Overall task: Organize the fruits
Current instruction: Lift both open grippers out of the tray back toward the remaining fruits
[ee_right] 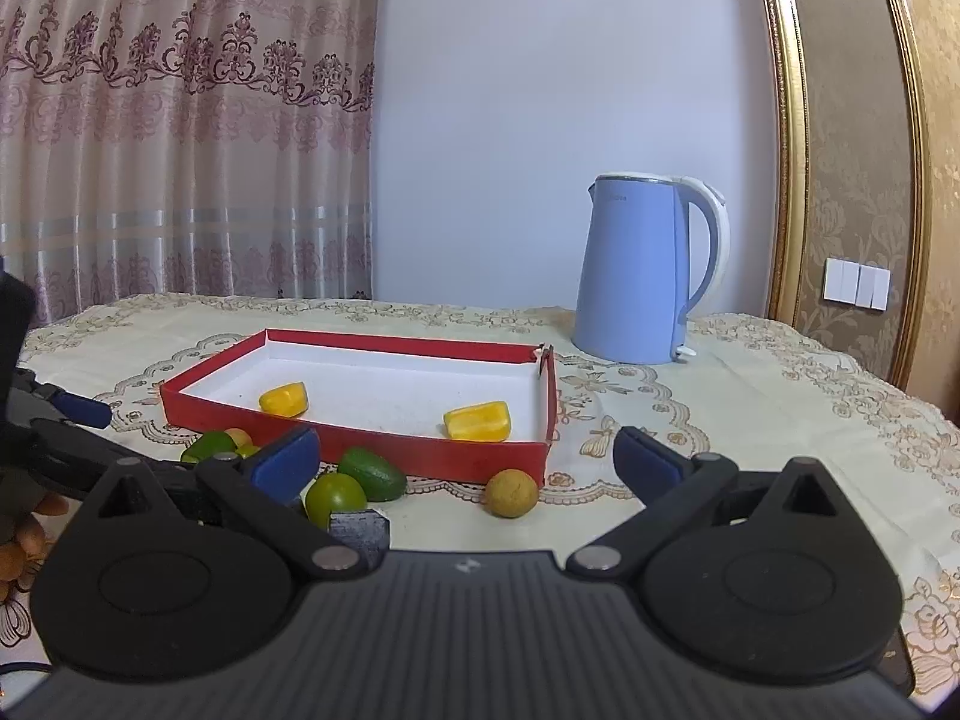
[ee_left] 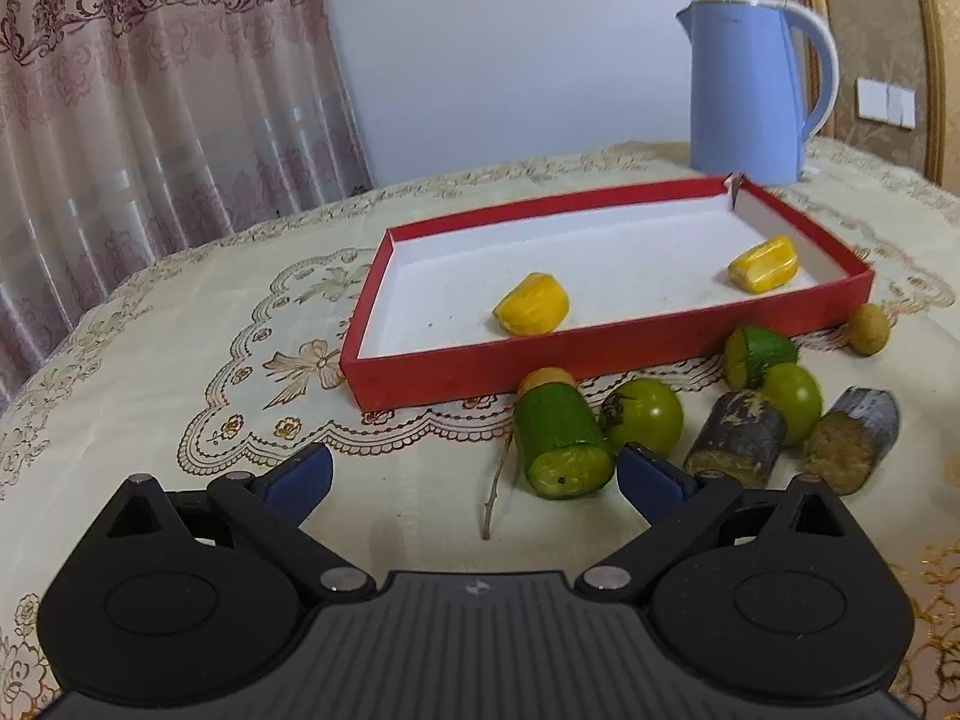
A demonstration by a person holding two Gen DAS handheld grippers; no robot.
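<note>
A red box (ee_left: 456, 369) (ee_right: 384, 450) with a white inside holds two yellow fruit pieces (ee_left: 531, 304) (ee_left: 764, 264) (ee_right: 284, 399) (ee_right: 478, 420). In front of it on the cloth lie a green cucumber piece (ee_left: 561, 441), a green tomato (ee_left: 645, 417), a second green piece (ee_left: 757, 354), another green fruit (ee_left: 792, 399), two dark sugarcane pieces (ee_left: 735, 438) (ee_left: 852, 438) and a small tan fruit (ee_left: 868, 328) (ee_right: 510, 493). My left gripper (ee_left: 474, 474) is open and empty, just before the cucumber piece. My right gripper (ee_right: 465, 459) is open and empty, near the tan fruit.
A blue kettle (ee_left: 750, 90) (ee_right: 648, 270) stands behind the box's far right corner. A thin twig (ee_left: 498, 492) lies on the embroidered tablecloth (ee_left: 180, 360). A curtain hangs at the left, a wall with switches at the right. The left gripper's finger (ee_right: 78, 408) shows at the right wrist view's left edge.
</note>
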